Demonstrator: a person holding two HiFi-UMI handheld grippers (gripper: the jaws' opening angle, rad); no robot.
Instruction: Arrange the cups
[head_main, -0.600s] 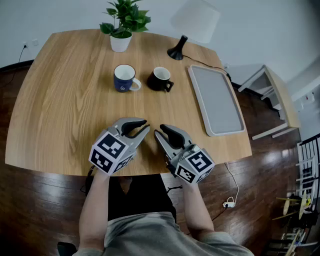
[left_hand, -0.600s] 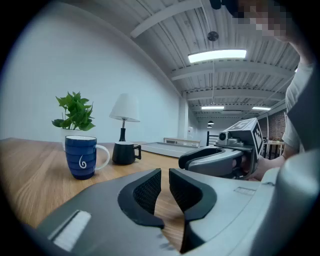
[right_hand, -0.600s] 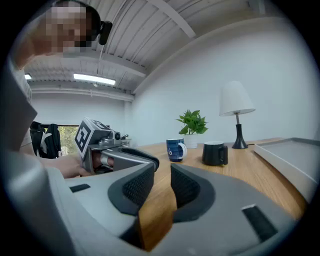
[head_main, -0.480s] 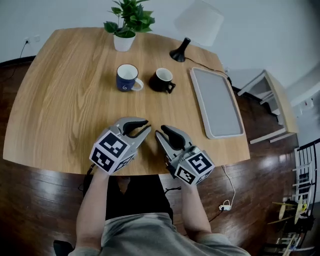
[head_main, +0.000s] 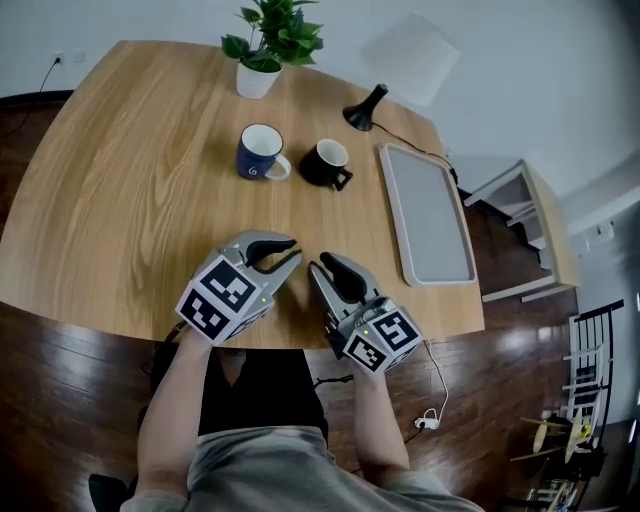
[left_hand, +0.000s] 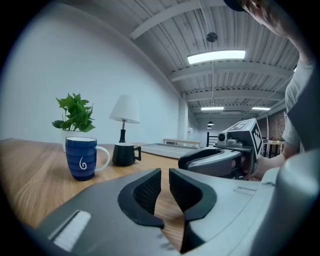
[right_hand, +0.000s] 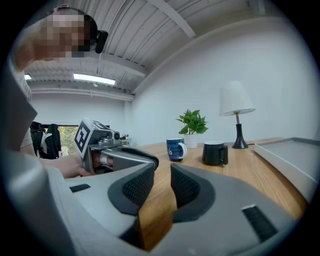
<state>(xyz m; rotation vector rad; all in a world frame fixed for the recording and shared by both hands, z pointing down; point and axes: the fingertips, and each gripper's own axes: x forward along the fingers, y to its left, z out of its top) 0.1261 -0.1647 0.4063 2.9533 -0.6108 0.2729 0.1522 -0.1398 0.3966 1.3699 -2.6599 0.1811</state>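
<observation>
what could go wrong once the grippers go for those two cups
The blue cup and black cup stand close together, the blue handle toward the black one, so grabbing one may knock the other. The left gripper and right gripper have jaws nearly together; unless opened first, they would likely shove a cup.

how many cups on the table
2. A blue cup stands in front of the plant; a black cup just right of it, left of the tray. None seems hidden.
</observation>
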